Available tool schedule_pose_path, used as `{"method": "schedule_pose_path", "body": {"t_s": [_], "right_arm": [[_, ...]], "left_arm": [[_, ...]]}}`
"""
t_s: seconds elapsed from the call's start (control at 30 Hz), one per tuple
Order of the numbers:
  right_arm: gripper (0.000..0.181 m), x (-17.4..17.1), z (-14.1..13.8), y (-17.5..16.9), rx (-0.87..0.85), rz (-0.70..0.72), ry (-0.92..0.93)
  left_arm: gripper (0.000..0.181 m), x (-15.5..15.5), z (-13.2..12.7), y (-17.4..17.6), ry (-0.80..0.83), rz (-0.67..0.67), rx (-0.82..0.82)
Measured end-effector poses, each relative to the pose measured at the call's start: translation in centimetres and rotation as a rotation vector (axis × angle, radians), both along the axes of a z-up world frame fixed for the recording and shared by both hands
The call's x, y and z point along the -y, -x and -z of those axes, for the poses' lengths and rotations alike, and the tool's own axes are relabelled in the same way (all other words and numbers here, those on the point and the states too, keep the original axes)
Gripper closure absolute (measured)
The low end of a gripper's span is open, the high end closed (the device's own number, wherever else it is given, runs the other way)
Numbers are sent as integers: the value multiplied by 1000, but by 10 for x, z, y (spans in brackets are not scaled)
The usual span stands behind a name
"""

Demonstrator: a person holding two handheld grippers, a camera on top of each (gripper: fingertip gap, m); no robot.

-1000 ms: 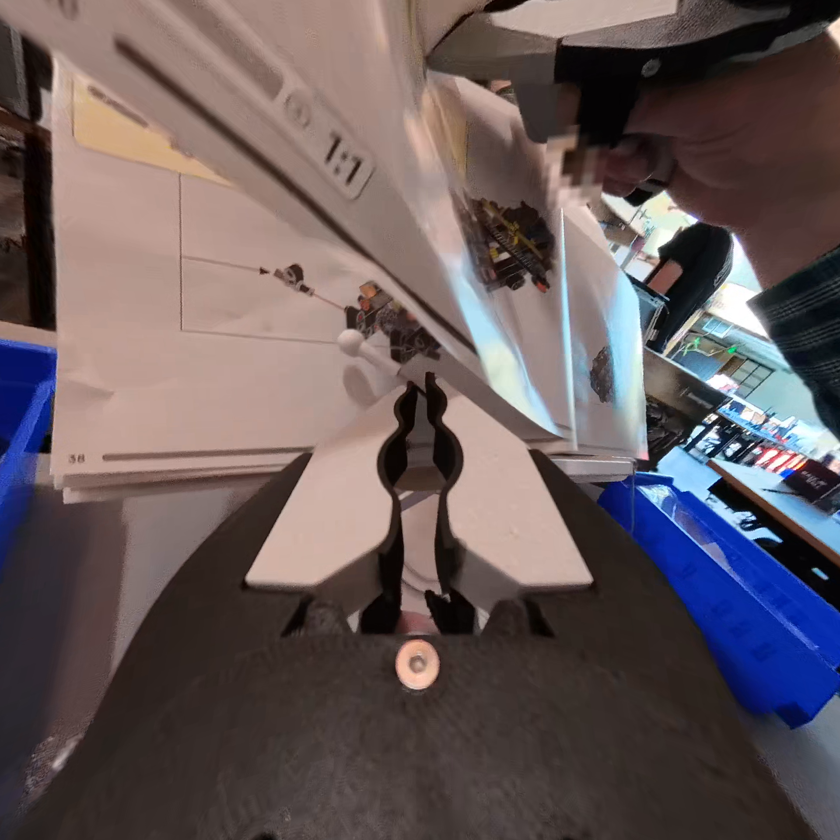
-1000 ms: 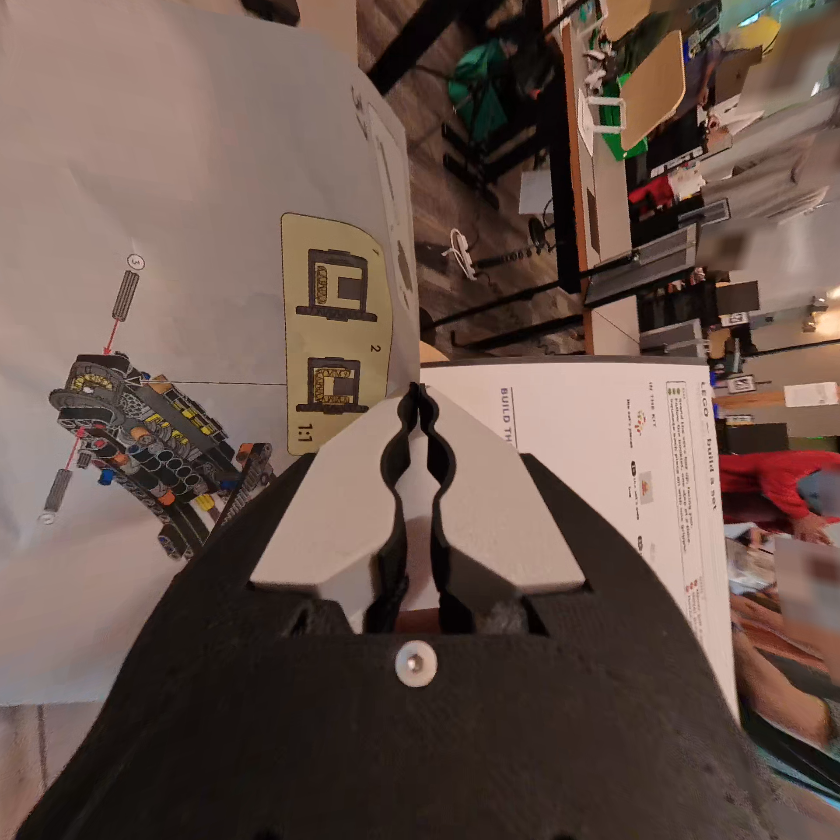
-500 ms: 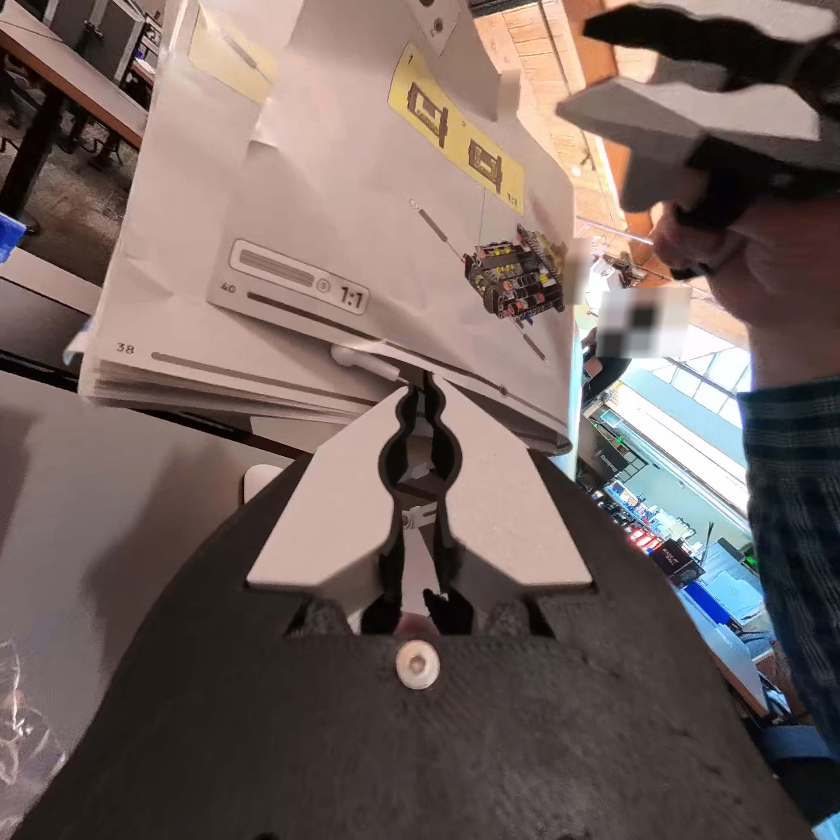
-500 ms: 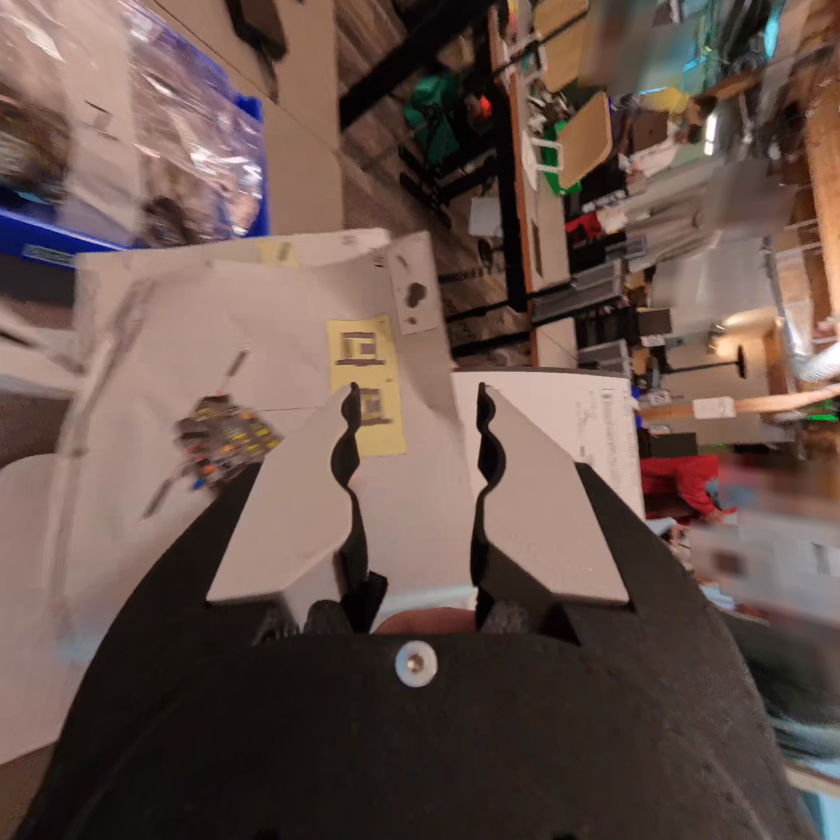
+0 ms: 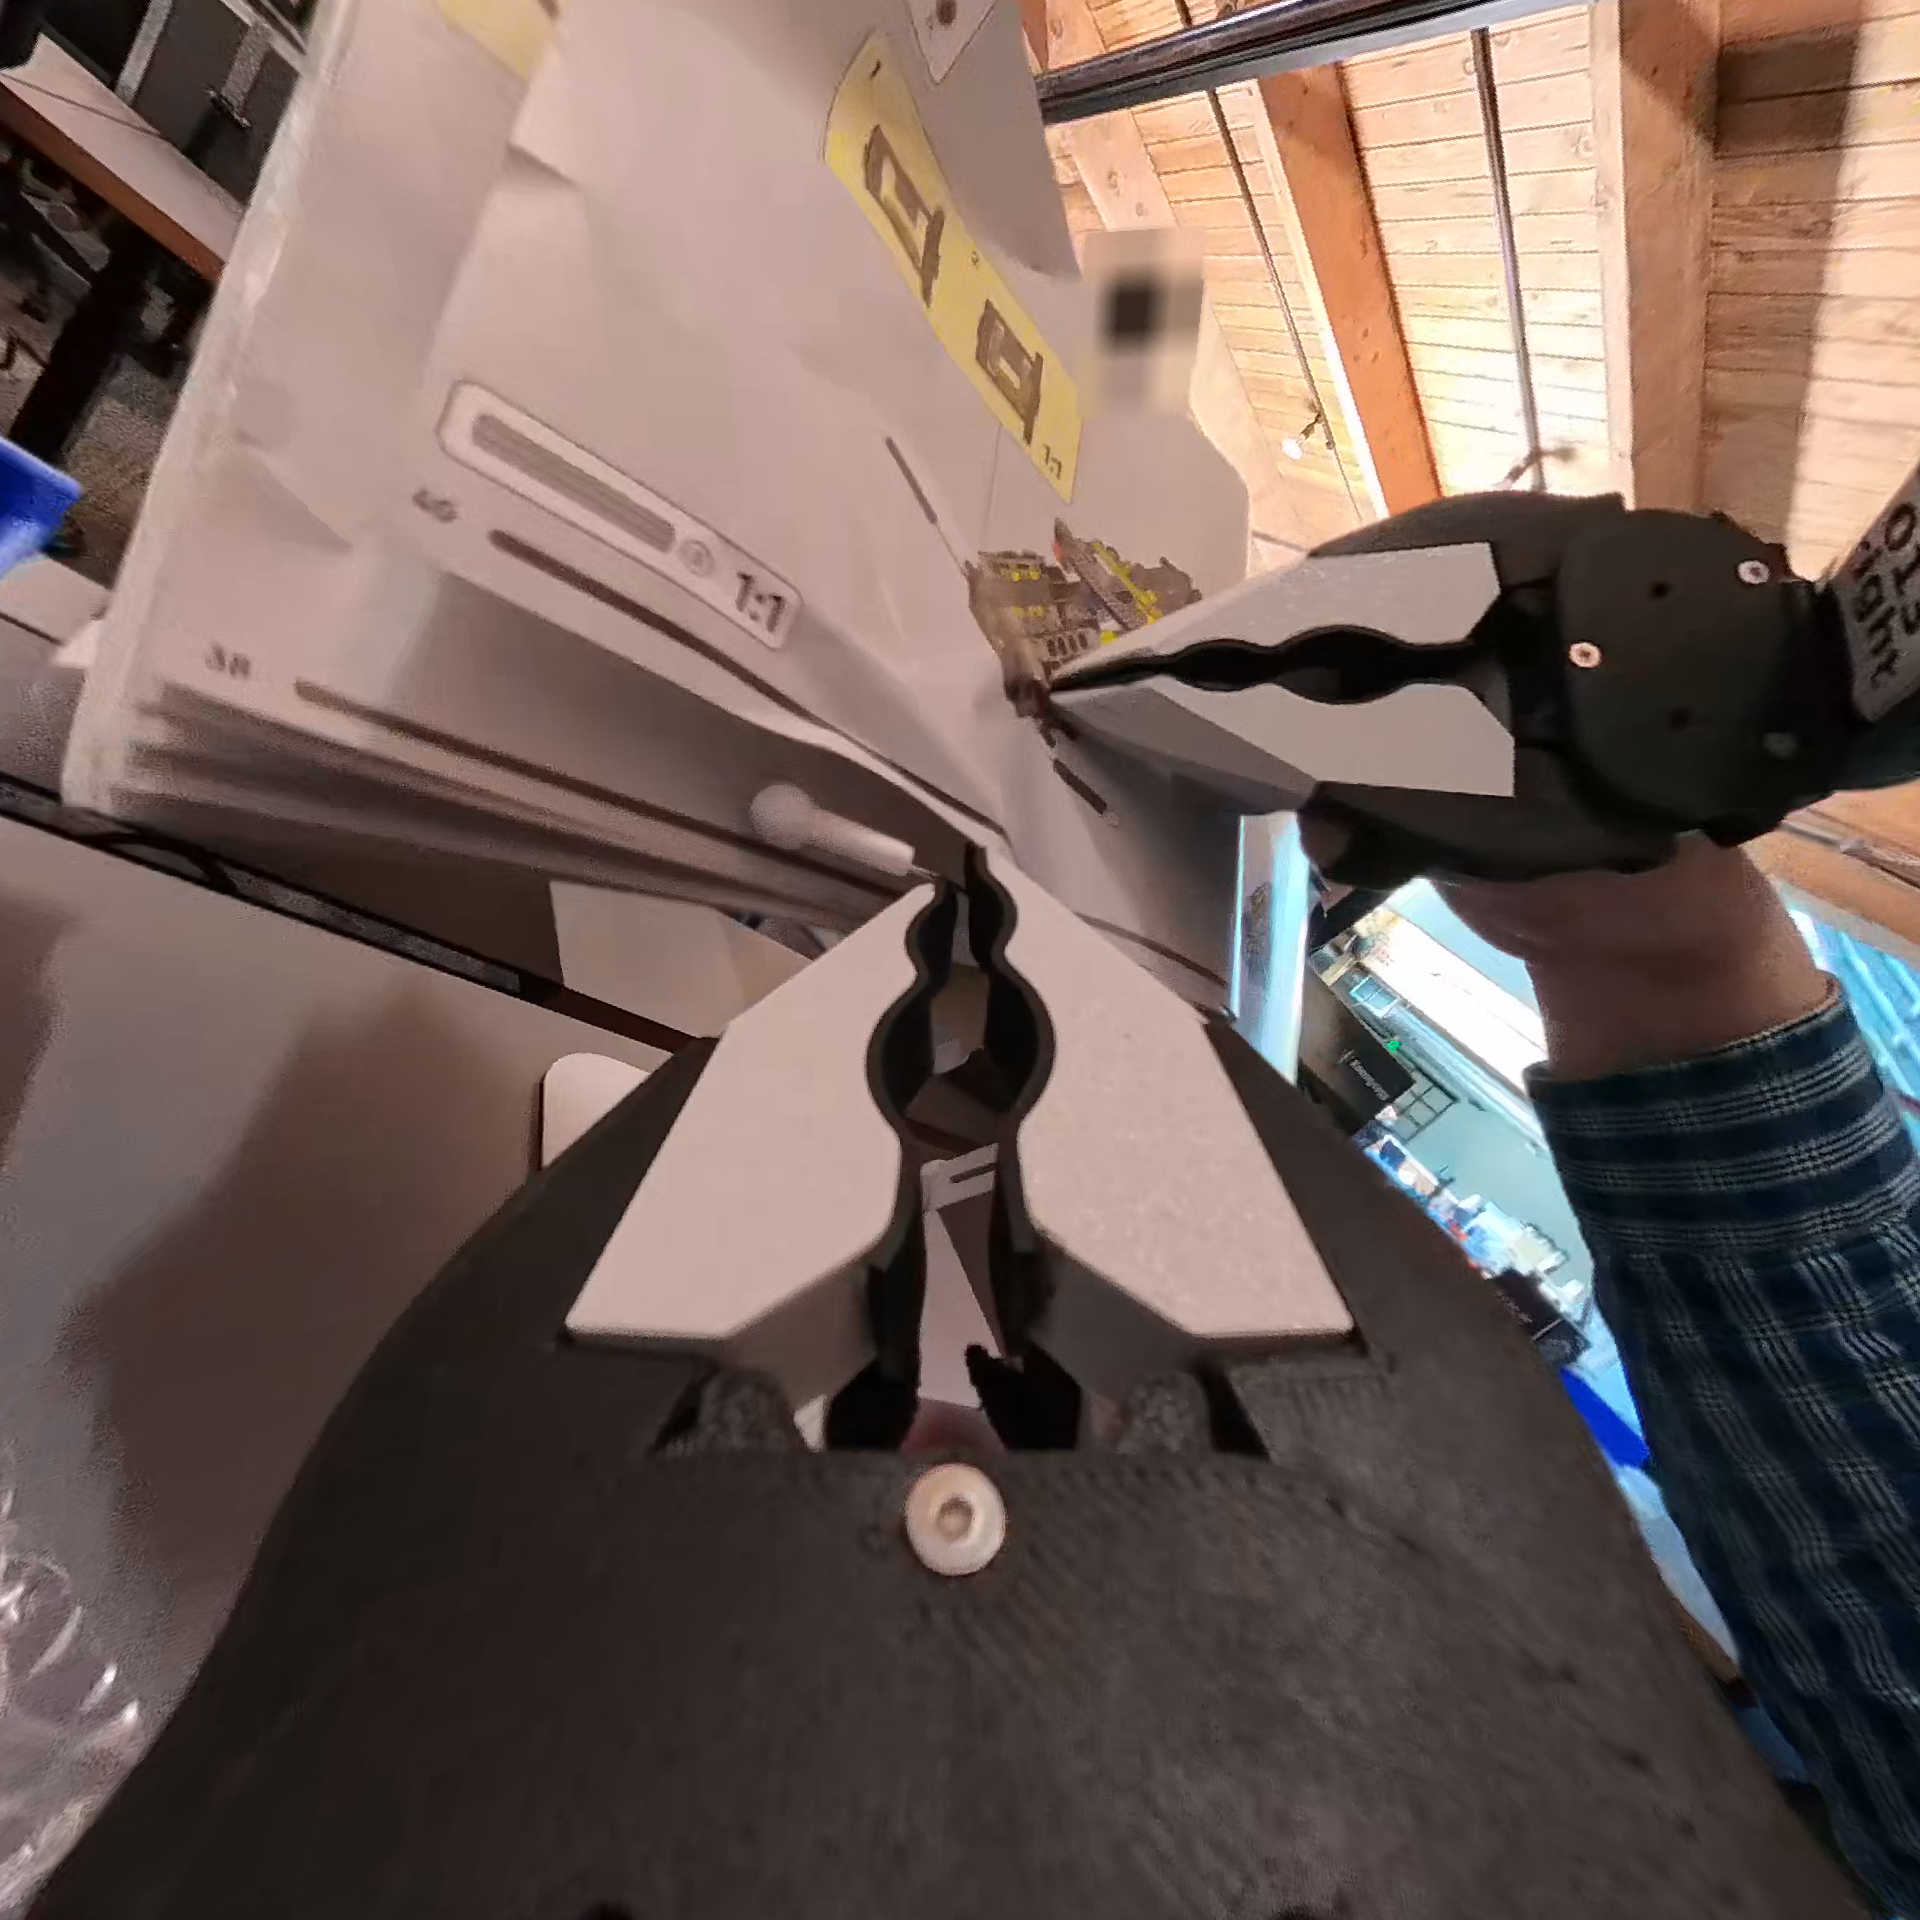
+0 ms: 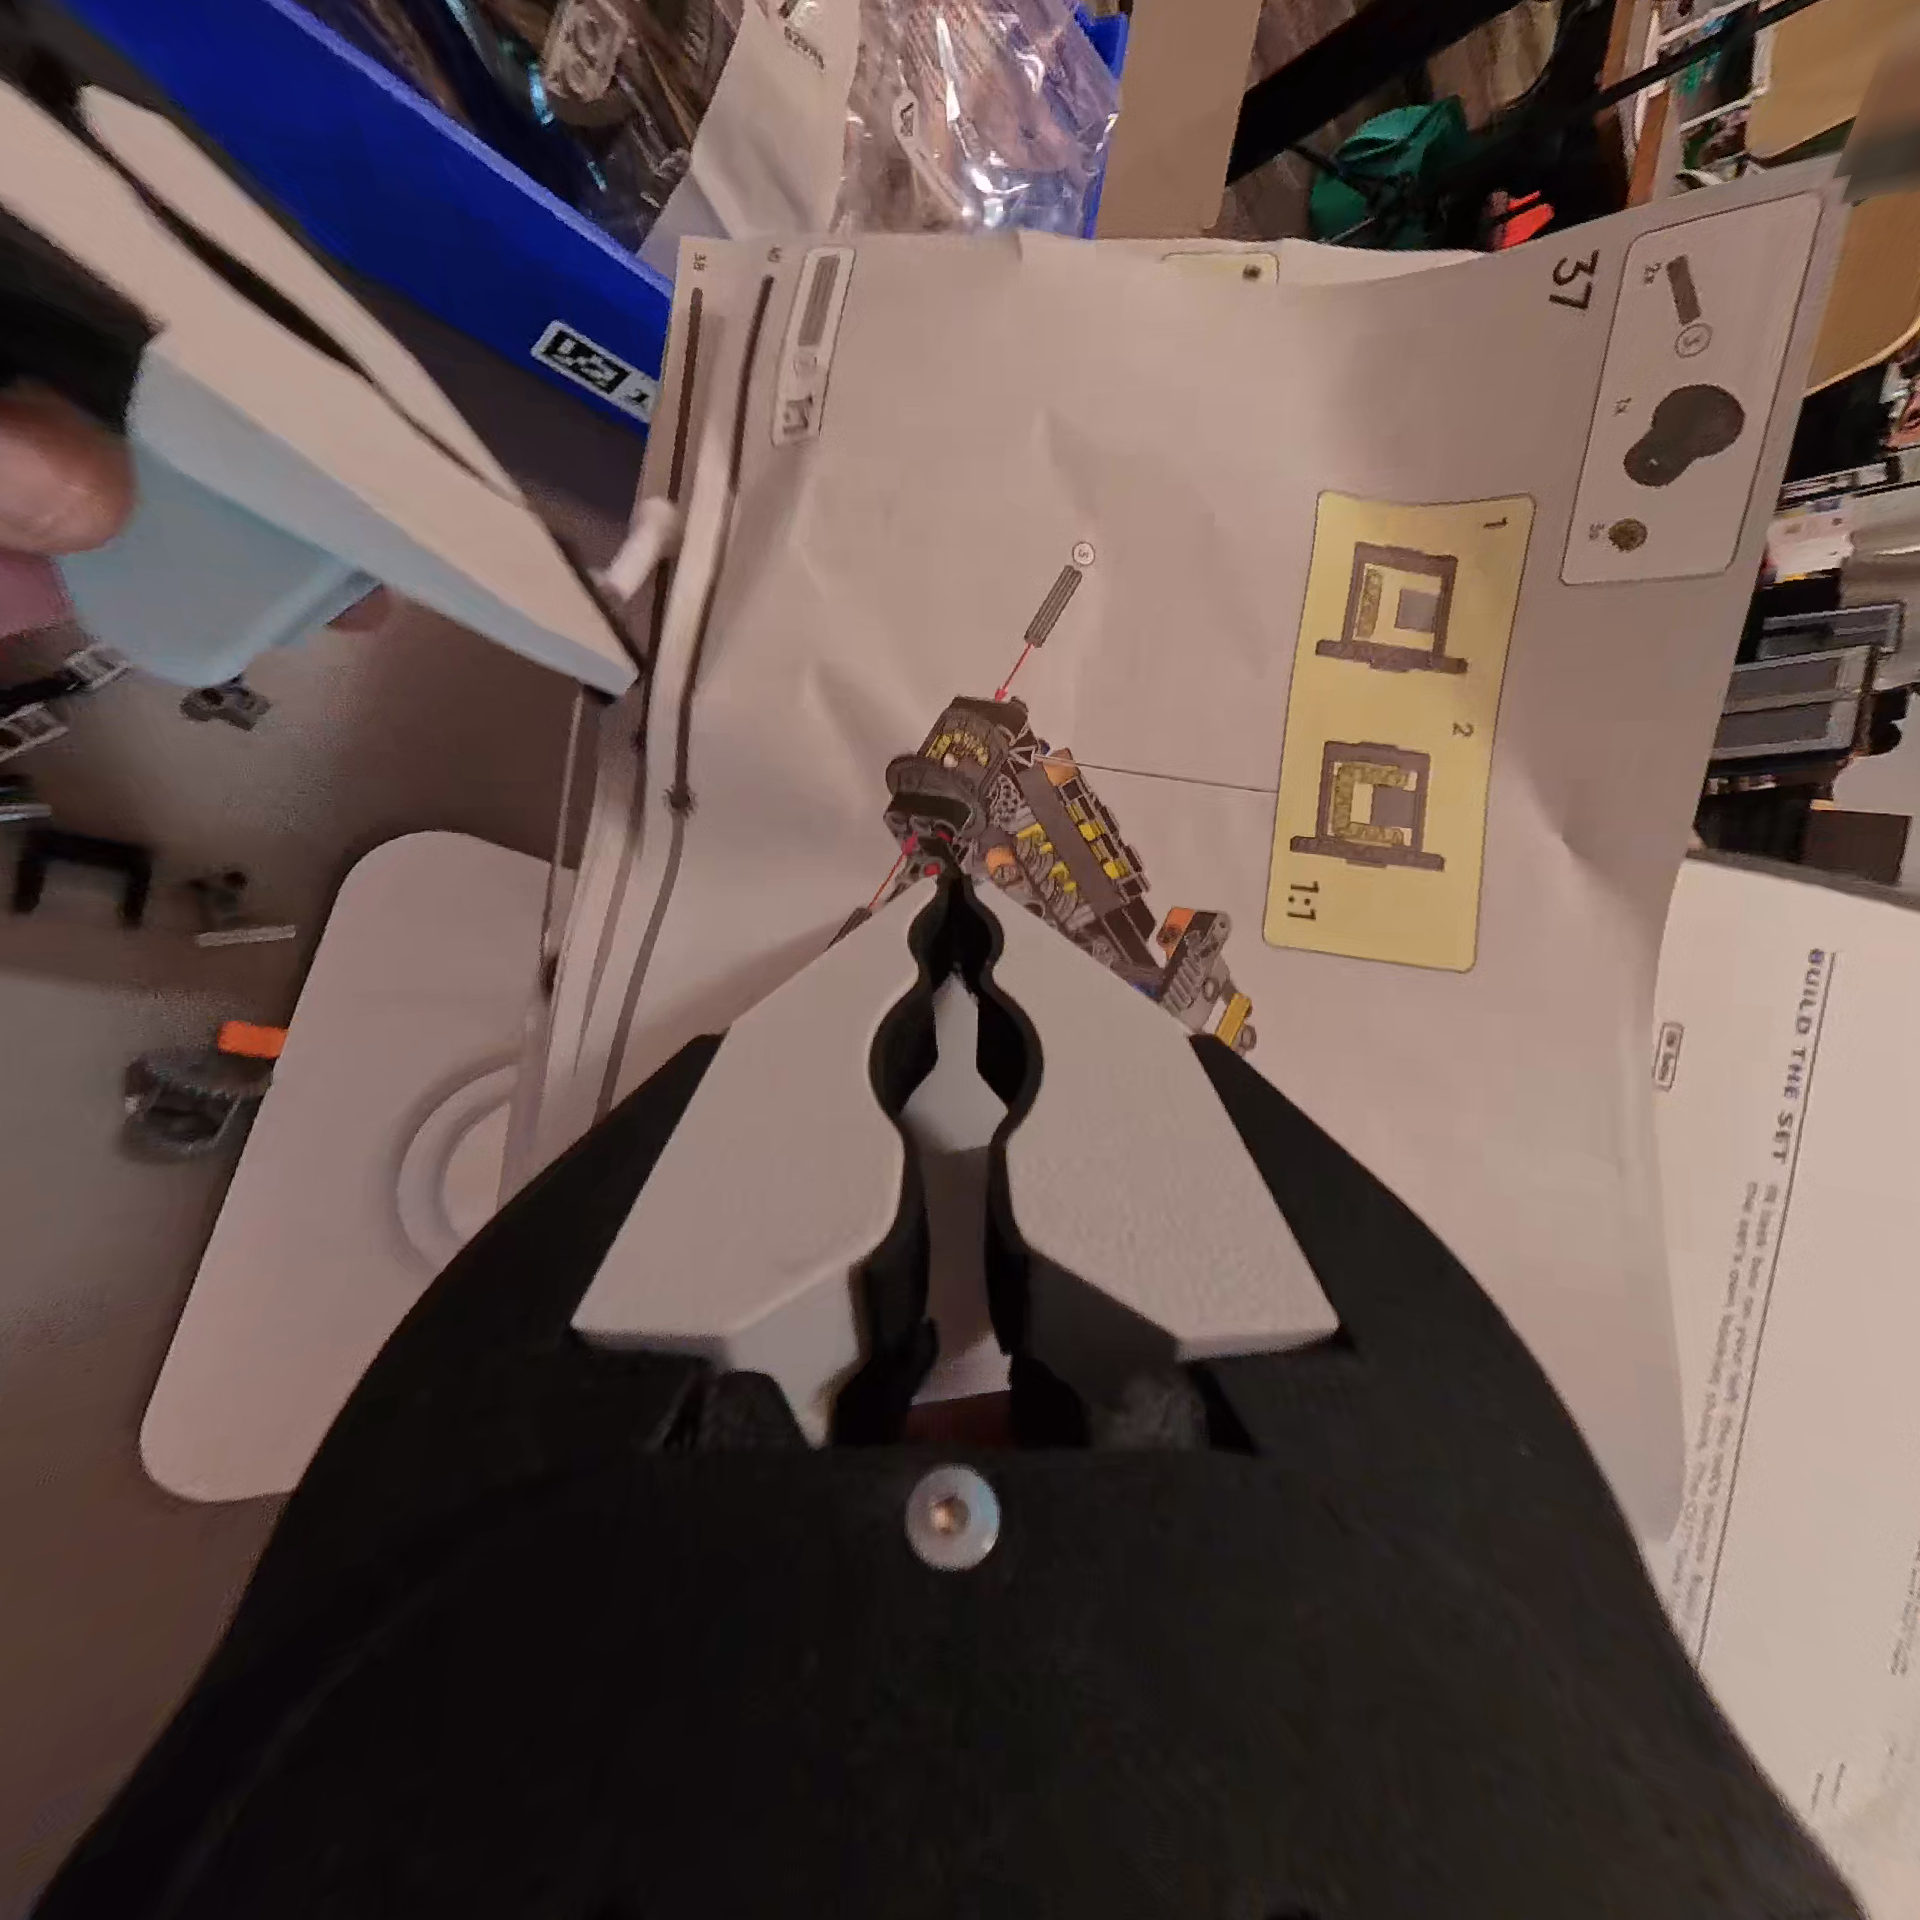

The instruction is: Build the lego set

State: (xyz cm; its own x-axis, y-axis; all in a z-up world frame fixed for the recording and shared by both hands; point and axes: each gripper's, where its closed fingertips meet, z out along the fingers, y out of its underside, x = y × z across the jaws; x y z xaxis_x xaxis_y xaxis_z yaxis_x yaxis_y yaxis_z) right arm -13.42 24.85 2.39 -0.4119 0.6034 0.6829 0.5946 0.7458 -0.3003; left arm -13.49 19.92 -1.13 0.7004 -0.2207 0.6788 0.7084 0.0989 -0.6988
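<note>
Wooden ceiling fills the upper right. My right gripper (image 5: 1049,707), spread half a second ago, now presses closed against the instruction booklet (image 6: 1091,499) at centre; left gripper (image 5: 971,883) pinches its lower edge, steadying the page.

I see a blue bin (image 6: 343,156) with clear bags (image 6: 977,104) up top — white printed sheet (image 6: 1787,1247) at right, timber ceiling (image 5: 1558,208) overhead.

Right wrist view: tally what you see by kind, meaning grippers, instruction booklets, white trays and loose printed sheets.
Grippers: 2, the right gripper and the left gripper
Instruction booklet: 1
White tray: 1
Printed sheet: 1
Total: 5
</note>
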Motion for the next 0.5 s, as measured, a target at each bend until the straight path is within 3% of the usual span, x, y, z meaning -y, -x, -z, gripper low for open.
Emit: {"method": "schedule_pose_path", "body": {"t_s": [0.03,0.27,0.5], "right_arm": [[181,1,1,4,-2,2,-5],[181,7,11,17,18,-9,-11],[181,13,16,16,37,-36,34]], "left_arm": [[181,1,1,-1,-10,4,10],[181,8,-3,-4,-27,-16,-70],[181,-6,-15,-1,71,30,-258]]}}
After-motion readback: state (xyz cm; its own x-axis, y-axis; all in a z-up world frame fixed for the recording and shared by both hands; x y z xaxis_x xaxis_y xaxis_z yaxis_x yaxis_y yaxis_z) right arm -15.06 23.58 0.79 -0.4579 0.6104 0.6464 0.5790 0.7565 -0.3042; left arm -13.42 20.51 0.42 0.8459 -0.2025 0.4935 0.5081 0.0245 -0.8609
